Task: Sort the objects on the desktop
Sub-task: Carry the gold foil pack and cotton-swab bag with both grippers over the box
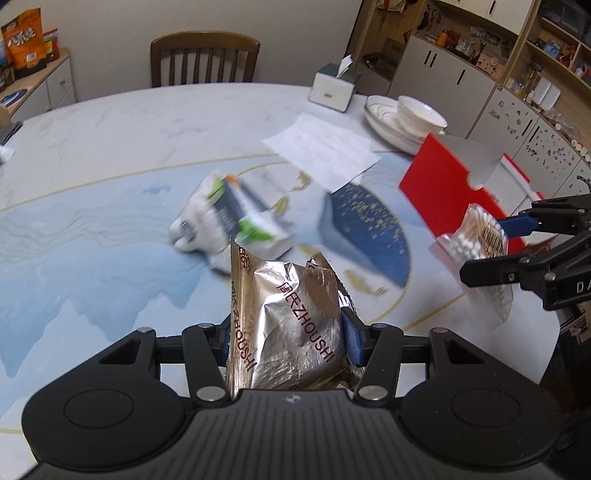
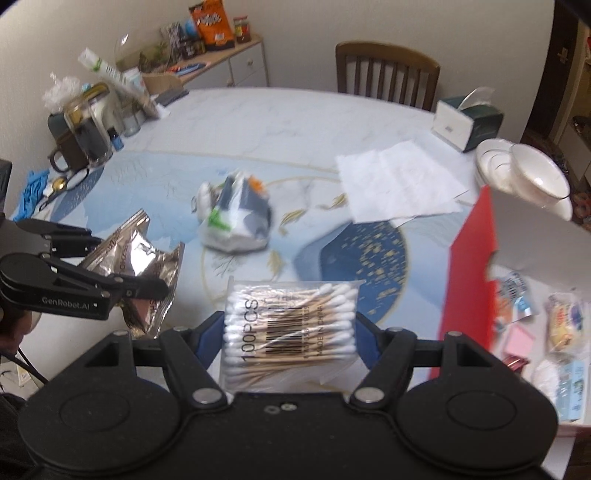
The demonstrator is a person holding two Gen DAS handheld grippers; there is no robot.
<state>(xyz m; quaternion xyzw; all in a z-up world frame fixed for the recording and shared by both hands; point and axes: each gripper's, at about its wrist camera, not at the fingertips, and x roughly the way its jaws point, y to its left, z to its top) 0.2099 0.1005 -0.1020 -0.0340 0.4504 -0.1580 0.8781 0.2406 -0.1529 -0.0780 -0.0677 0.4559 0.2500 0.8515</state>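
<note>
Far side of desk [image 1: 110, 122]: wooden chair [image 1: 205, 59]. Tissue box [image 1: 334, 86] near right edge, stacked plates [image 1: 384, 122] with bowl [image 1: 421, 116] on top beside it. Sideboard [image 2: 236, 61] carries snack bags [image 2: 212, 24]. Glass jar [image 2: 88, 129] and mug [image 2: 68, 153] at left edge.

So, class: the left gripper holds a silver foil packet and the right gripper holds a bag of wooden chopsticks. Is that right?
Not quite. The right gripper holds a bag of cotton swabs, as the right wrist view shows. The left gripper does hold the silver foil packet.
</note>
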